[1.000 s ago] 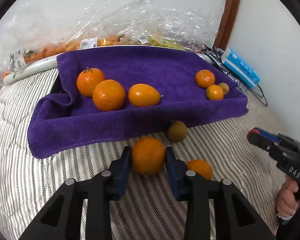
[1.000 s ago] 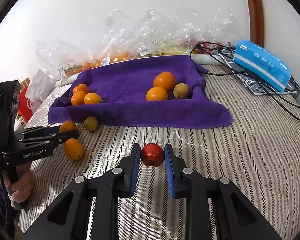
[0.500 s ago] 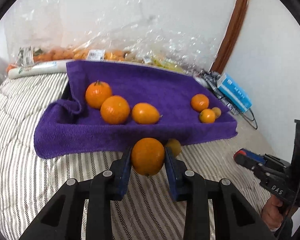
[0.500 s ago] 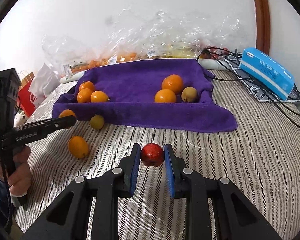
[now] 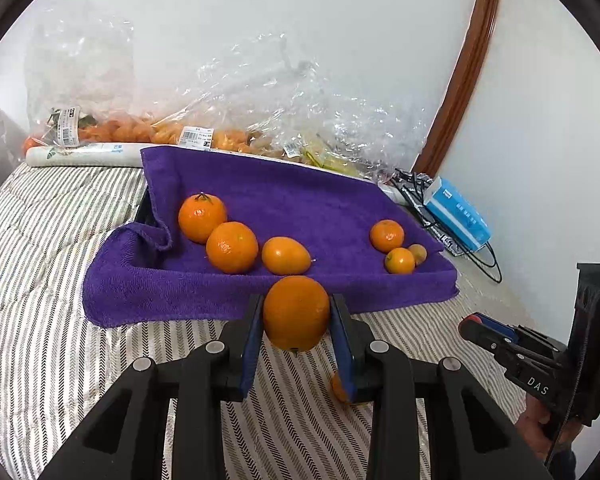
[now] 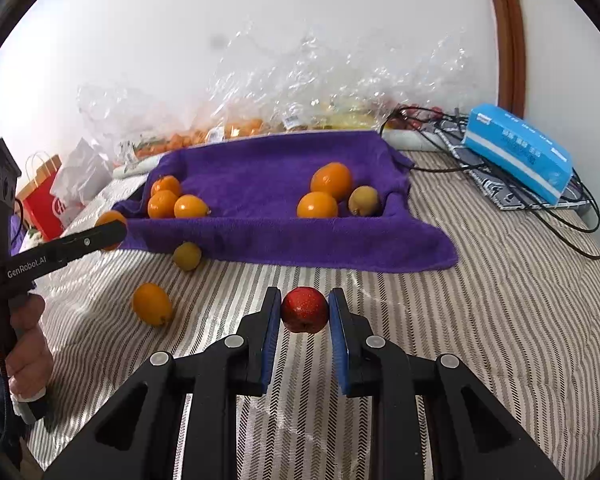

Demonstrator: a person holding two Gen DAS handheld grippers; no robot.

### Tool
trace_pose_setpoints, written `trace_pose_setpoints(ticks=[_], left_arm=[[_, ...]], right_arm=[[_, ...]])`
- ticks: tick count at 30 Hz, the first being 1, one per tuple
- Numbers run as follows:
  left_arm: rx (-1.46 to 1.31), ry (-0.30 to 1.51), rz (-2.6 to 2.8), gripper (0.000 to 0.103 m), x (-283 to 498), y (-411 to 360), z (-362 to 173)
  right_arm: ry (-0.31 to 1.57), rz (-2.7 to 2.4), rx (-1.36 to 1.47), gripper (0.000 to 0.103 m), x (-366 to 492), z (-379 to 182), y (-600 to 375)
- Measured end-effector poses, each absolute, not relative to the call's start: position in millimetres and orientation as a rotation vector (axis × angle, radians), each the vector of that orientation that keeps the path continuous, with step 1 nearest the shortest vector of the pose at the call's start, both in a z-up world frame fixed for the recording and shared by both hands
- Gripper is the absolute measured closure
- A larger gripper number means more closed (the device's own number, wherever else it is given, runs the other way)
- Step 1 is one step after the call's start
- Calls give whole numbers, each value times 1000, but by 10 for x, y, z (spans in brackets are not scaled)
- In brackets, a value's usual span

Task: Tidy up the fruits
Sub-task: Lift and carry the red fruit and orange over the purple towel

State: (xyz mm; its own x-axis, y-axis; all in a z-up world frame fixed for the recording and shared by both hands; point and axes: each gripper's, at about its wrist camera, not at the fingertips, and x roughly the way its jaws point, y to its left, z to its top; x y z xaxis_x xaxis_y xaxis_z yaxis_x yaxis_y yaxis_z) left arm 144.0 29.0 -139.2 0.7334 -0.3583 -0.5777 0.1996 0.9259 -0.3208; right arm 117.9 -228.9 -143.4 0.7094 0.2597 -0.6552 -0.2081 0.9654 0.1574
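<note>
carrying step, judged from the frames. left gripper (image 5: 296, 316) clamped narrow on an orange (image 5: 296, 312), both blue pads pressed to its sides, fruit raised clear of the striped bedcover (image 5: 40, 340) and poised just short of the near edge of the purple towel (image 5: 300, 200). ahead of the claw and slightly to its left, three oranges (image 5: 232, 246) in a touching row on the towel; ahead and to the right, a second cluster (image 5: 396, 246) of two small oranges and a brownish fruit. beneath the right finger, a partly hidden orange fruit (image 5: 338, 388) lying loose on the bedcover.

right gripper (image 6: 305, 314) closed as tight as it goes on a small red fruit (image 6: 304, 310), held off the bedcover, towel well ahead of it. to the left of that claw, a loose orange fruit (image 6: 152, 304) near, and a yellowish one (image 6: 187, 256) further on, just beside the towel's edge.

next, probably: forward over the towel's raised front fold, down beside the left row of like fruit, then open. calls for enough height to clear the fold, a low release so the round fruit does not roll, and a gap from the neighbours so nothing gets knocked. red fruit likely wants its own spot; which one, cannot tell.
</note>
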Motion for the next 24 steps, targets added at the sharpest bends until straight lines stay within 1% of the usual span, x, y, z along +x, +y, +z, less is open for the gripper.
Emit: trace_pose_setpoints(ticks=[3, 7, 16, 24], left_arm=[[-263, 680, -328, 72, 1422, 320, -1380], [-272, 666, -325, 72, 1417, 347, -1350], [-293, 635, -298, 72, 1393, 439, -1283], [-313, 646, -274, 72, 1399, 509, -1164]], right_arm=[[731, 262, 104, 79, 1174, -1425, -2355], [731, 254, 73, 79, 1162, -1380, -2306], [670, 305, 39, 79, 1111, -1062, -2129], [614, 304, 19, 79, 1145, -714, -2075]])
